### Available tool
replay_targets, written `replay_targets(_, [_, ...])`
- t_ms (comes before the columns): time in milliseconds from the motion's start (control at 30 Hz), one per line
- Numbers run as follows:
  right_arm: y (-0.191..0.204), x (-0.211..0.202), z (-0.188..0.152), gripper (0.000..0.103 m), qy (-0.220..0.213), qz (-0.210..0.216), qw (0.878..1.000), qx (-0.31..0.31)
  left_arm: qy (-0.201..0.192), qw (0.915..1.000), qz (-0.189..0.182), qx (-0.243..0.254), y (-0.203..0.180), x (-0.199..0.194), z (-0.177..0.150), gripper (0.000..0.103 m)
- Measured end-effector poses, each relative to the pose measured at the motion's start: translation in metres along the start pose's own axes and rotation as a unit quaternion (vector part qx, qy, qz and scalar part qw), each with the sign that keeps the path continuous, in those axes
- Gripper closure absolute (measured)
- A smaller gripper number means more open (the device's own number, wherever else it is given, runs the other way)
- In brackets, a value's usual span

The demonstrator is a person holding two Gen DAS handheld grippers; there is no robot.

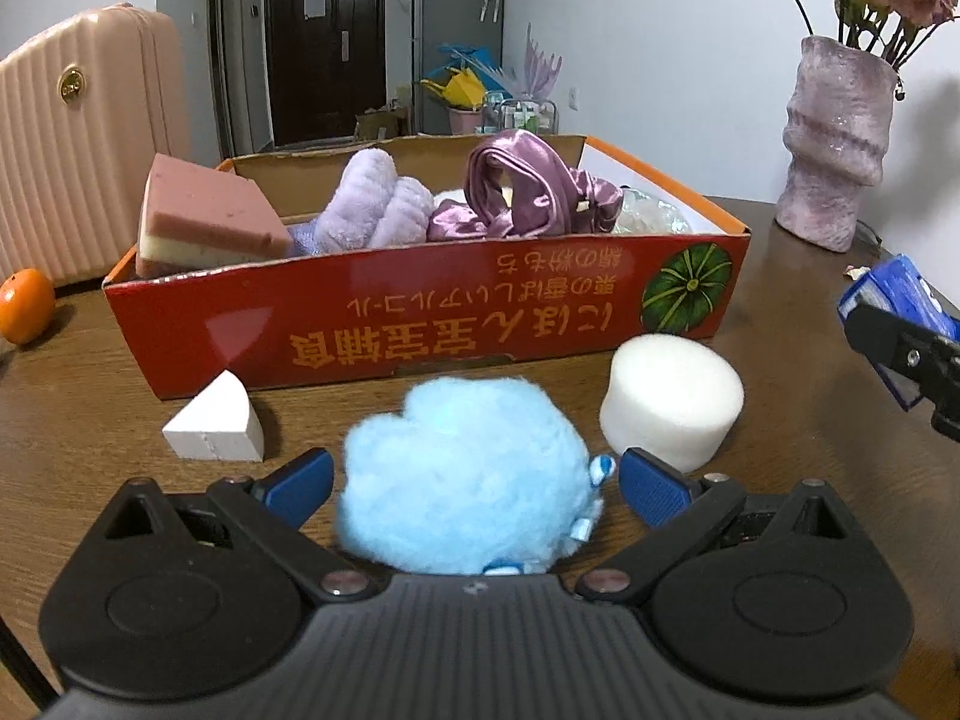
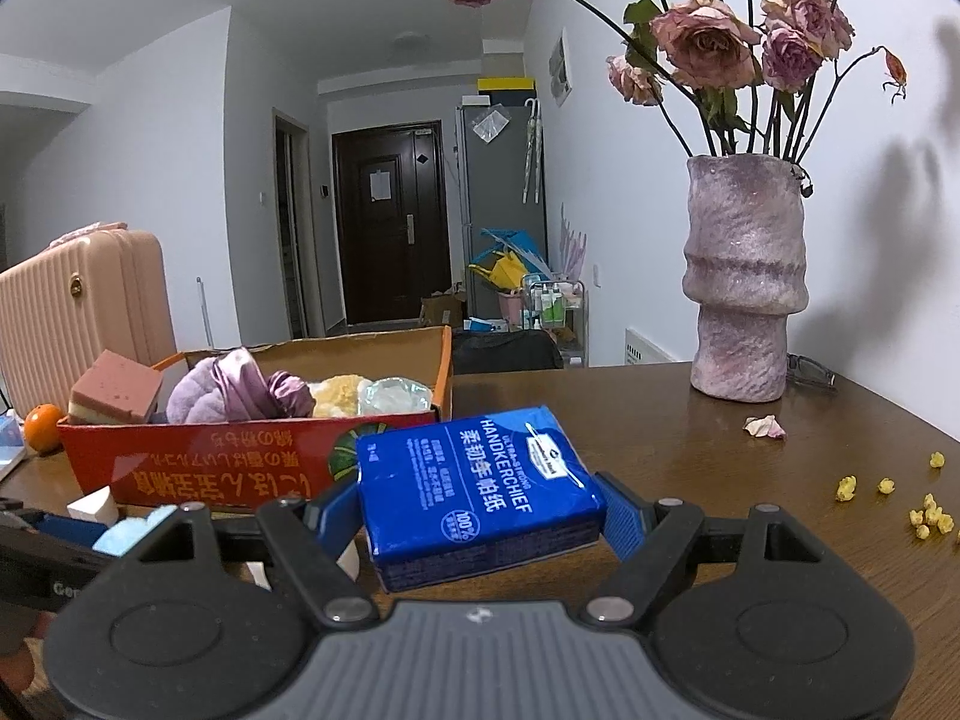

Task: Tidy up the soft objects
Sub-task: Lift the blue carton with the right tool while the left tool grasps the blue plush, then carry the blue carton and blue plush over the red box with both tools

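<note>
The left gripper (image 1: 474,483) has its blue pads spread apart on either side of a fluffy blue pompom (image 1: 465,483) resting on the brown table (image 1: 90,420) — neither pad visibly presses it. At 12 o'clock from the pompom stands the red cardboard box (image 1: 420,306), holding a pink sponge (image 1: 210,213), a lilac plush (image 1: 375,207) and satin fabric (image 1: 528,189). A white foam cylinder (image 1: 672,399) sits at 2 o'clock, a white wedge (image 1: 216,426) at 10. The right gripper (image 2: 480,510) is clamped on a blue handkerchief pack (image 2: 474,486) — held clear of the table, the box at its 10 o'clock.

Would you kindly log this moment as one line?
left gripper: open around blue pompom | right gripper: shut on tissue pack | box: partly filled
</note>
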State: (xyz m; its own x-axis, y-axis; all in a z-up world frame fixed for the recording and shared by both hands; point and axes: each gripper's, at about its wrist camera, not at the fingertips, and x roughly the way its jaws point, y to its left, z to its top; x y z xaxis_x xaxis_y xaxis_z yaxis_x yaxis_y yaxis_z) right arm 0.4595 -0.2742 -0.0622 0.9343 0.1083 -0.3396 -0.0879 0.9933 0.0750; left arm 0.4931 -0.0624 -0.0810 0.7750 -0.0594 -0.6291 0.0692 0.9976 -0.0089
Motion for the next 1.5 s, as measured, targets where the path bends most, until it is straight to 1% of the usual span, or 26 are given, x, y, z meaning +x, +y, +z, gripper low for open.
replay_targets(100, [0.001,0.000,0.000,0.024,0.001,-0.001,1.000,-0.002,-0.004,1.0000,0.006,0.003,0.000,0.002,0.000,0.000])
replay_targets(167, [0.002,0.000,0.000,0.024,-0.001,-0.003,1.000,-0.003,0.001,0.9999,0.012,0.008,-0.002,0.006,0.000,0.008])
replay_targets(233, [0.002,-0.001,-0.001,0.024,-0.004,-0.005,1.000,-0.004,0.006,0.9999,0.013,0.008,-0.002,0.009,-0.001,0.010])
replay_targets(333, [0.002,-0.002,-0.001,0.024,-0.005,-0.009,1.000,-0.007,0.009,0.9999,0.009,0.003,0.001,0.010,0.000,0.018])
replay_targets(467, [0.003,-0.003,-0.001,0.024,-0.011,-0.019,1.000,-0.010,0.007,0.9999,0.003,0.007,0.000,0.010,-0.001,0.022])
replay_targets(600, [0.000,-0.006,0.000,0.024,-0.018,-0.034,0.999,0.001,0.002,1.0000,0.002,0.006,0.001,0.008,-0.001,0.023])
replay_targets(800, [0.000,-0.009,0.000,0.024,-0.021,-0.044,0.999,0.018,-0.026,0.9994,0.023,0.005,0.005,-0.002,-0.001,0.023])
replay_targets(967, [0.010,-0.016,-0.003,0.024,-0.022,-0.041,0.999,0.019,-0.051,0.9979,0.040,-0.001,0.010,-0.014,-0.003,0.023])
replay_targets(1133, [0.024,-0.025,-0.006,0.024,-0.024,-0.035,0.999,0.020,-0.075,0.9961,0.048,-0.005,0.014,-0.033,-0.010,0.023])
replay_targets(1500, [0.051,-0.053,-0.017,0.024,-0.026,-0.030,0.999,0.026,-0.098,0.9928,0.065,-0.022,0.029,-0.075,-0.035,0.023])
